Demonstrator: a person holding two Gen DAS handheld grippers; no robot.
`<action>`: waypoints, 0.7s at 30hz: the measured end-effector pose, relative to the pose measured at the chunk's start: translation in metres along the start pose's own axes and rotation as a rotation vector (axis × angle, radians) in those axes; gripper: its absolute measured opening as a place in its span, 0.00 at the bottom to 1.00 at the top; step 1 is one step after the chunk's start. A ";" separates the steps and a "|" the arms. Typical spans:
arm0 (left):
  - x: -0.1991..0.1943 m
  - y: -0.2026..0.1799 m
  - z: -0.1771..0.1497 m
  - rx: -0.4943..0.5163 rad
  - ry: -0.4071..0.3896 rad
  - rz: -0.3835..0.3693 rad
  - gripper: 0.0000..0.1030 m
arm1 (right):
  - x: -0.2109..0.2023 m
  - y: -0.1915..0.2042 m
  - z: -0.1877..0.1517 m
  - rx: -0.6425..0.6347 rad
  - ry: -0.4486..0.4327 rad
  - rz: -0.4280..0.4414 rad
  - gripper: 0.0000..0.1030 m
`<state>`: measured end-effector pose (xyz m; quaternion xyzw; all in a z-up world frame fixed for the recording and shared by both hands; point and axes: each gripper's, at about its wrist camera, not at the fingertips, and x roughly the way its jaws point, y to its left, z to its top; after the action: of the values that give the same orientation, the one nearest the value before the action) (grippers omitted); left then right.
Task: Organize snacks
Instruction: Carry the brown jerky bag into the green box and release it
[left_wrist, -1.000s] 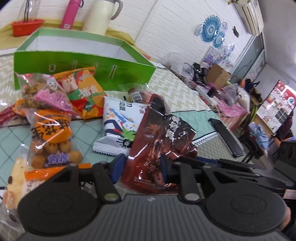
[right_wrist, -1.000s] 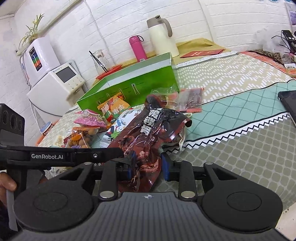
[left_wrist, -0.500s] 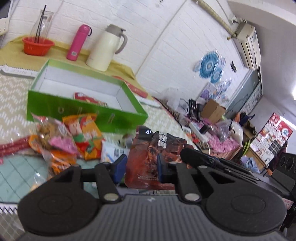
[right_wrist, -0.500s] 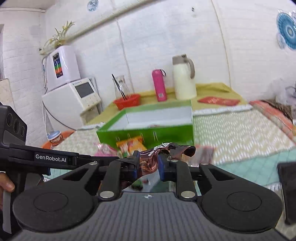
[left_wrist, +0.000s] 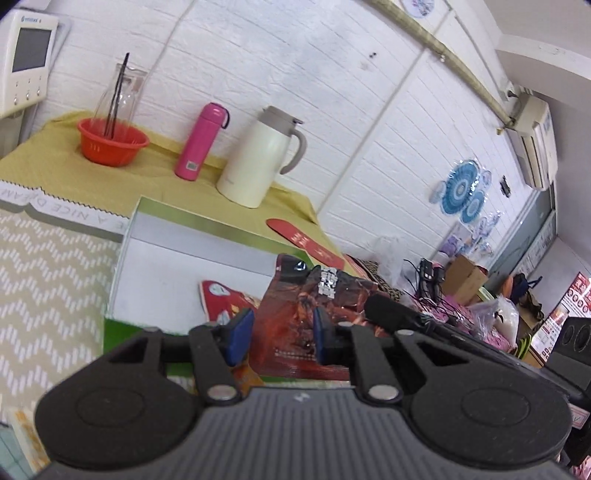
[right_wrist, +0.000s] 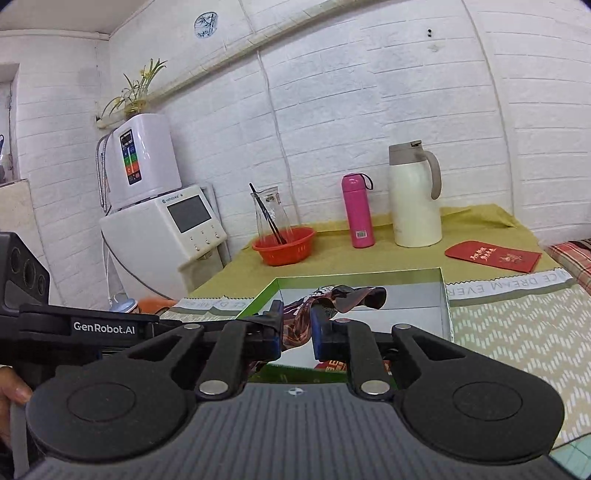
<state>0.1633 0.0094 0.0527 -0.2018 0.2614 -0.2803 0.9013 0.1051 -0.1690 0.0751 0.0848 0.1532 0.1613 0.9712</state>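
Both grippers have risen, each clamped on the crinkled dark-red foil snack packet: left gripper, right gripper. It hangs lengthwise before the open green cardboard box, mid-frame.

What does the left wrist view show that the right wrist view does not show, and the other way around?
Only the left wrist view: an air conditioner high on the wall, blue round wall decorations, and a cluttered area with a cardboard box.

Only the right wrist view: a white water purifier with a plant on top.

Both: the dark red snack bag gripped between the pads of each tool, the green box, the pink bottle, the white jug and the red basket.
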 end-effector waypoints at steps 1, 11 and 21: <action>0.007 0.004 0.003 -0.009 0.006 0.008 0.13 | 0.008 -0.001 0.002 0.005 0.006 -0.002 0.28; 0.062 0.046 0.022 -0.046 0.096 0.092 0.13 | 0.074 -0.033 -0.008 0.154 0.120 0.005 0.28; 0.093 0.063 0.020 -0.027 0.155 0.160 0.14 | 0.112 -0.047 -0.024 0.210 0.211 -0.013 0.30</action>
<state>0.2658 0.0050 0.0025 -0.1699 0.3492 -0.2189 0.8951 0.2124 -0.1723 0.0125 0.1674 0.2710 0.1461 0.9366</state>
